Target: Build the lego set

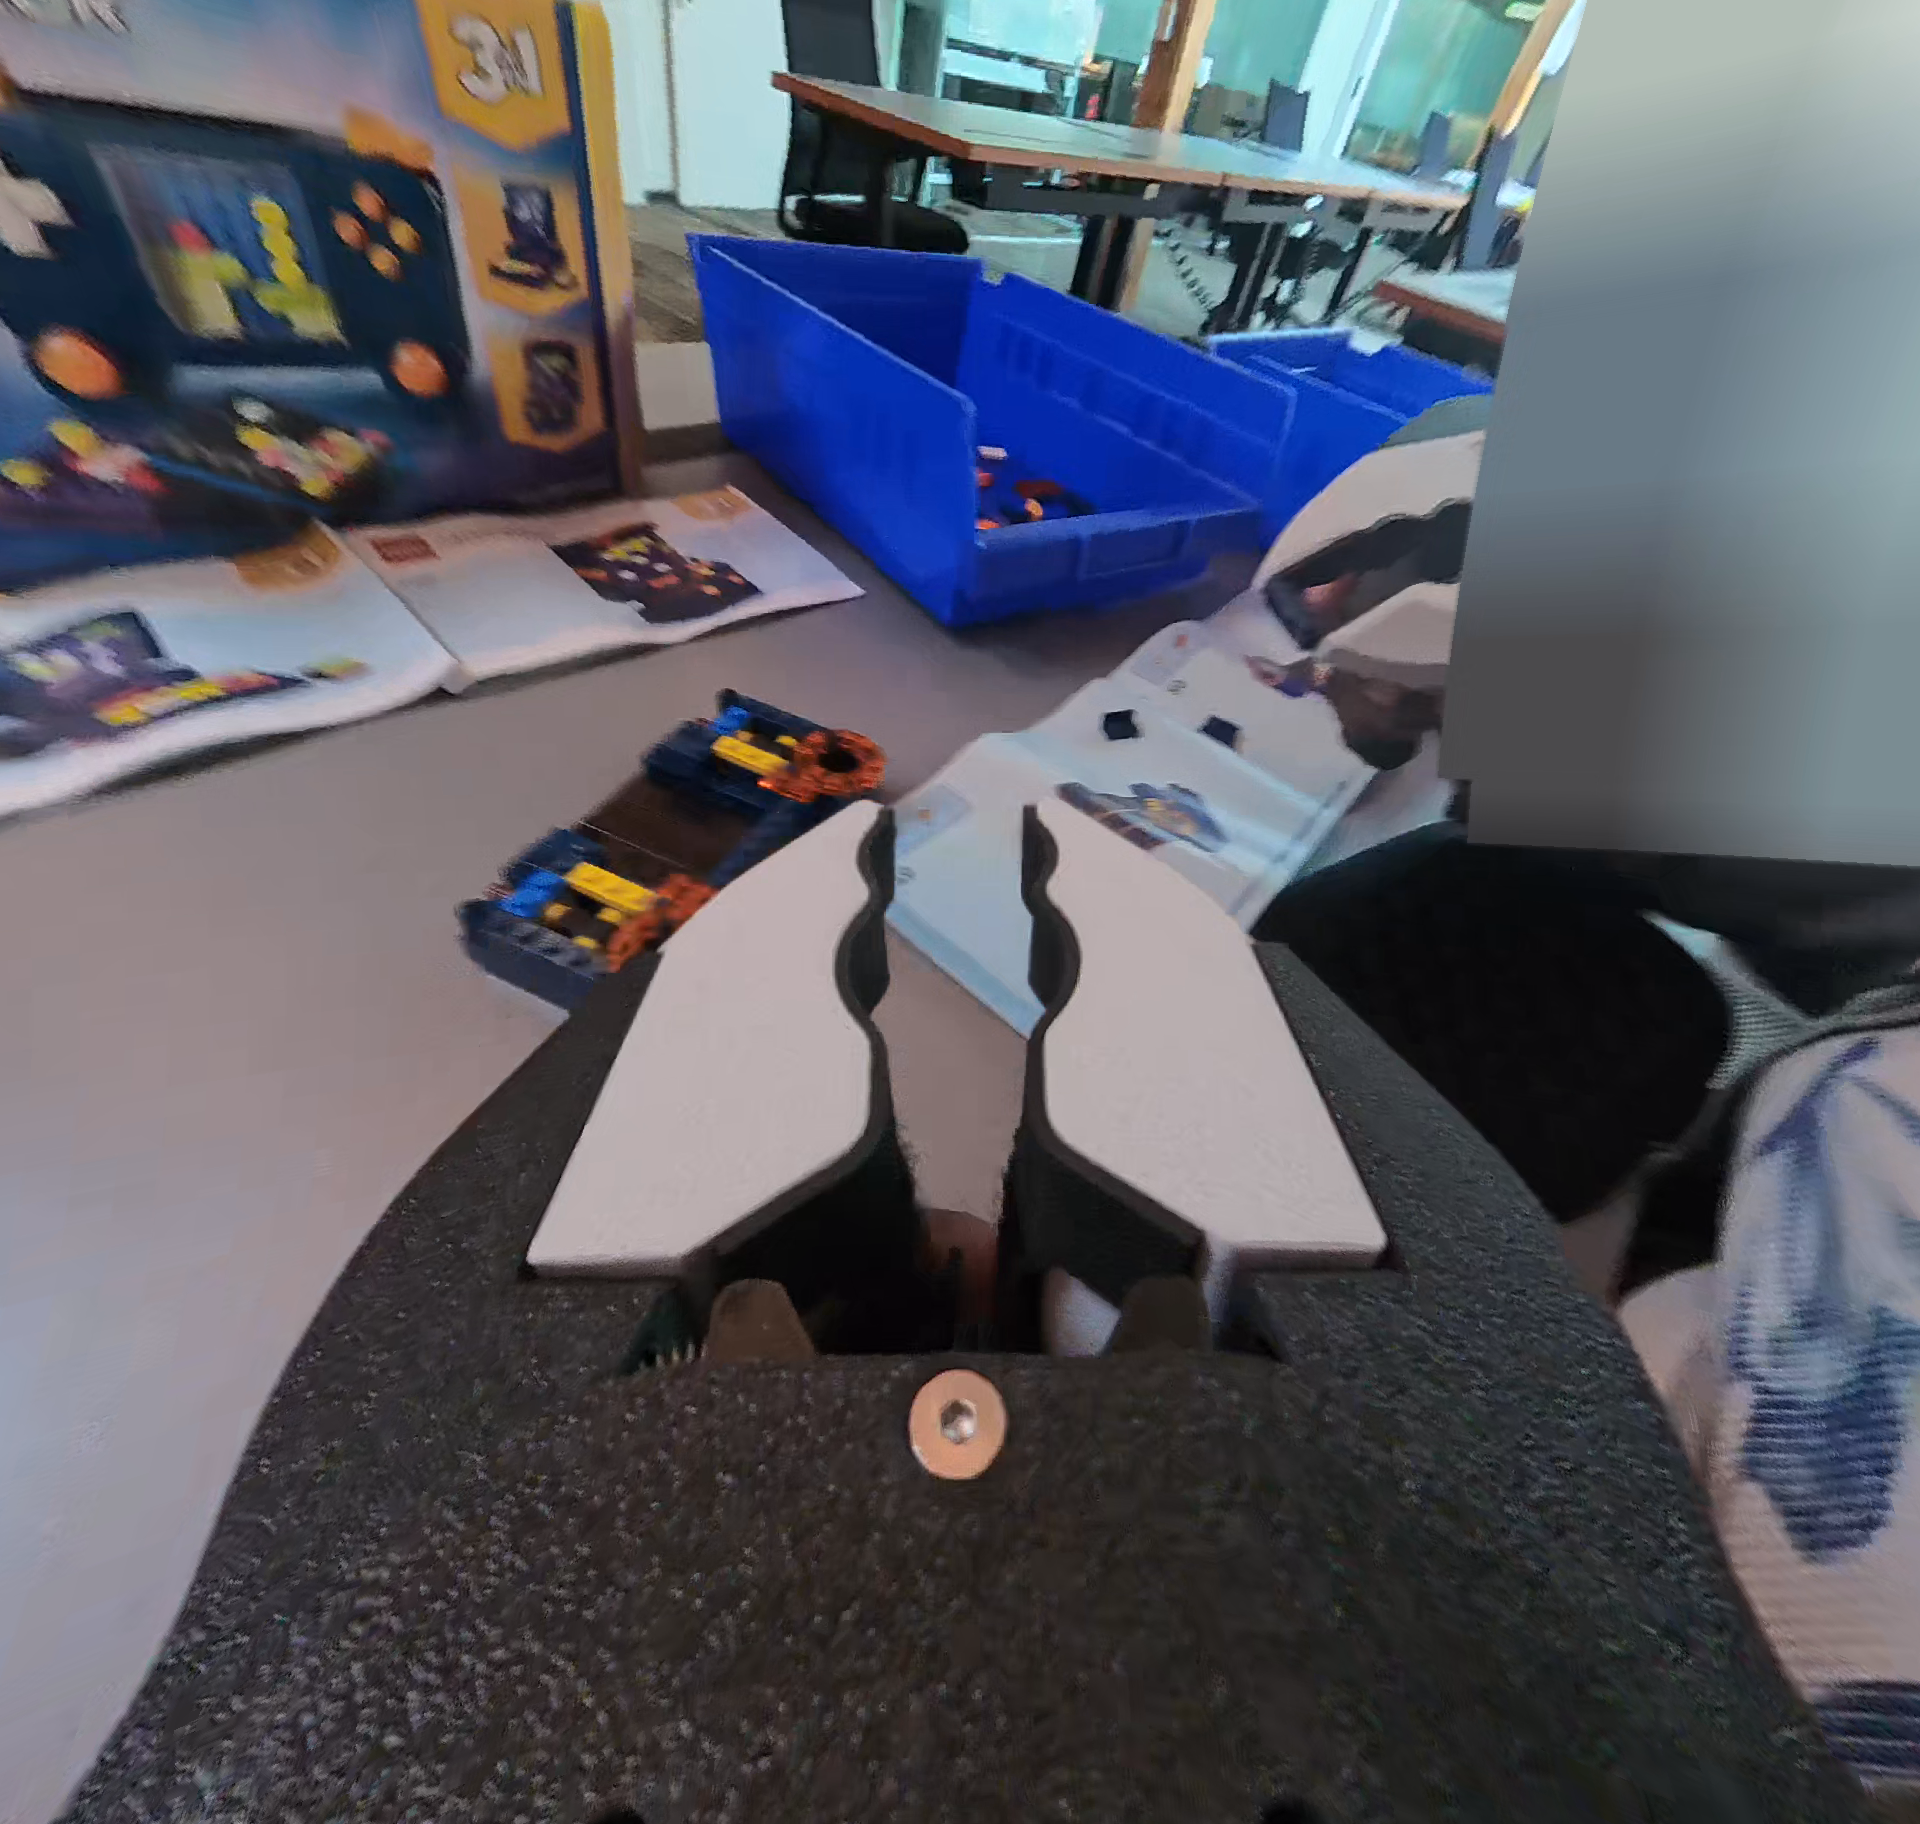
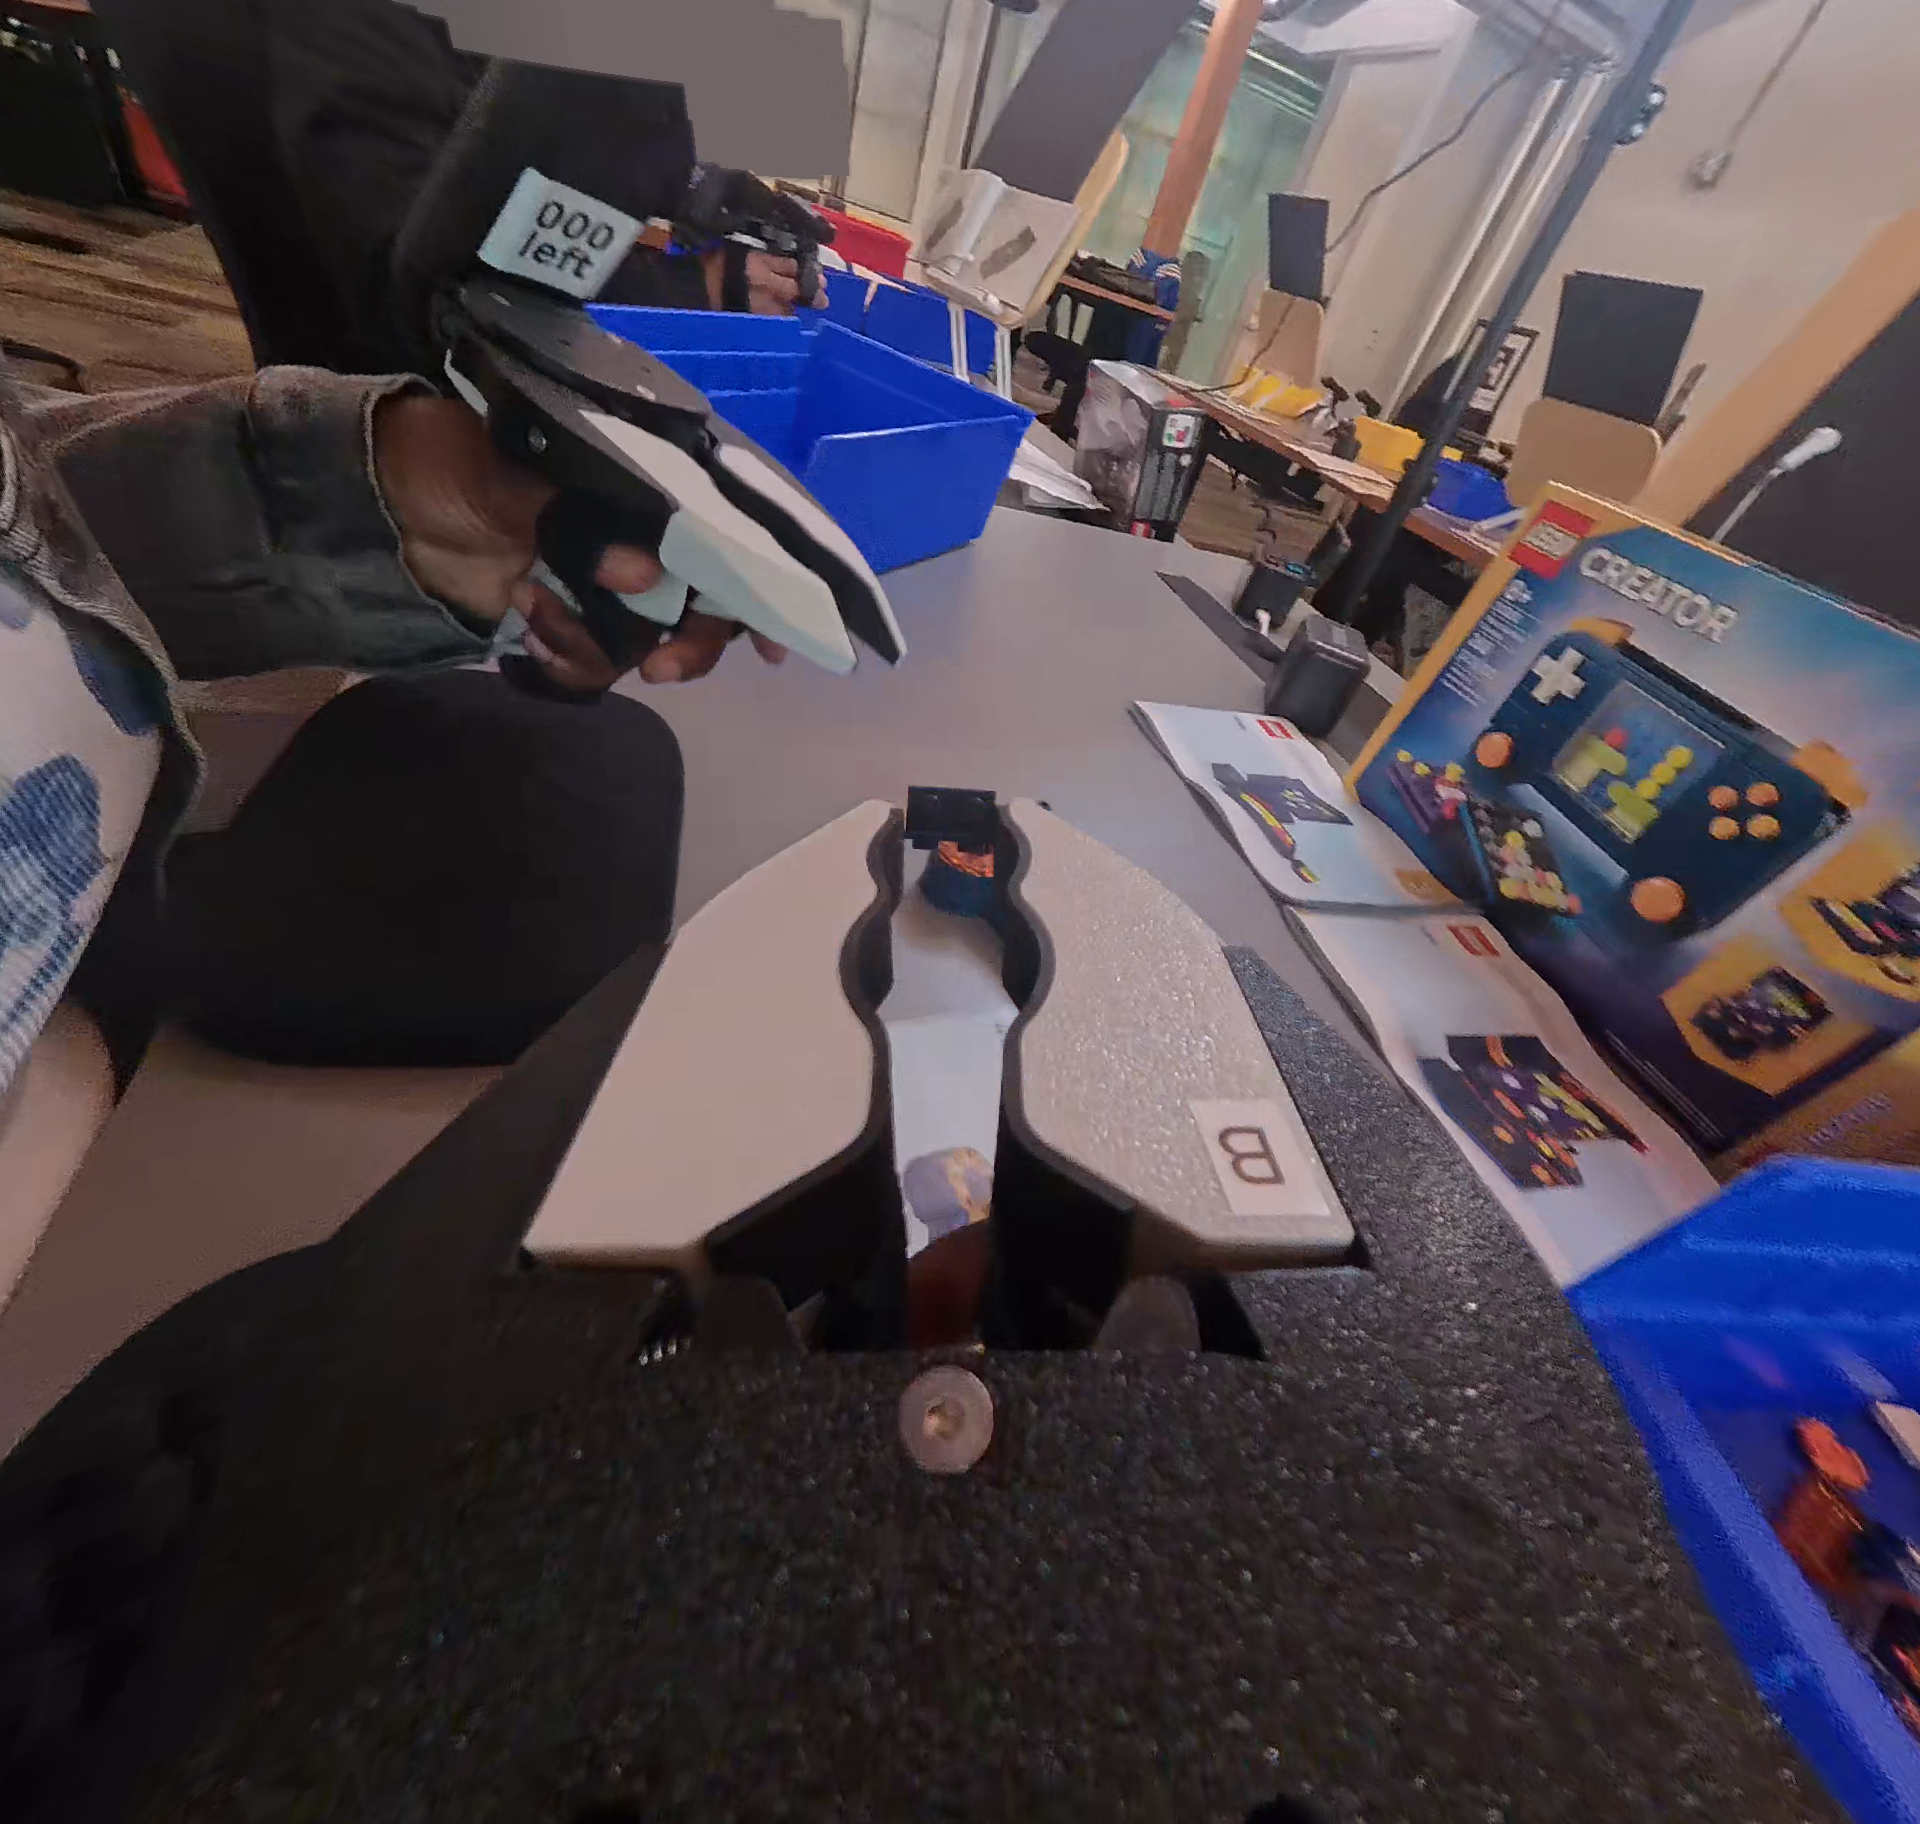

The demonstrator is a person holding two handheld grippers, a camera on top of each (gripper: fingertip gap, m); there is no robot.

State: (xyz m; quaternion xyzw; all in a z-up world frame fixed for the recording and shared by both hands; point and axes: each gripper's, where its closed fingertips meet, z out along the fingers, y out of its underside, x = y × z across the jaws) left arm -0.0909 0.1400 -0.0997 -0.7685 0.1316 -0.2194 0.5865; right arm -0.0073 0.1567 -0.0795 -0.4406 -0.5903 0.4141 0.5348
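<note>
My right gripper is shut on a small black brick, pinched at the fingertips above the grey table. Below it, between the fingers, part of a dark blue and orange brick model shows. In the left wrist view that model lies on the table just left of my left gripper. My left gripper is open and empty over an open instruction booklet. It also shows in the right wrist view, held in a hand above the table.
A toy box stands at the back left with booklets in front of it. A blue bin holds loose bricks. In the right wrist view another blue bin is at the near right and two small dark boxes are behind the booklets. The grippers' ends are close to 10 cm from one another.
</note>
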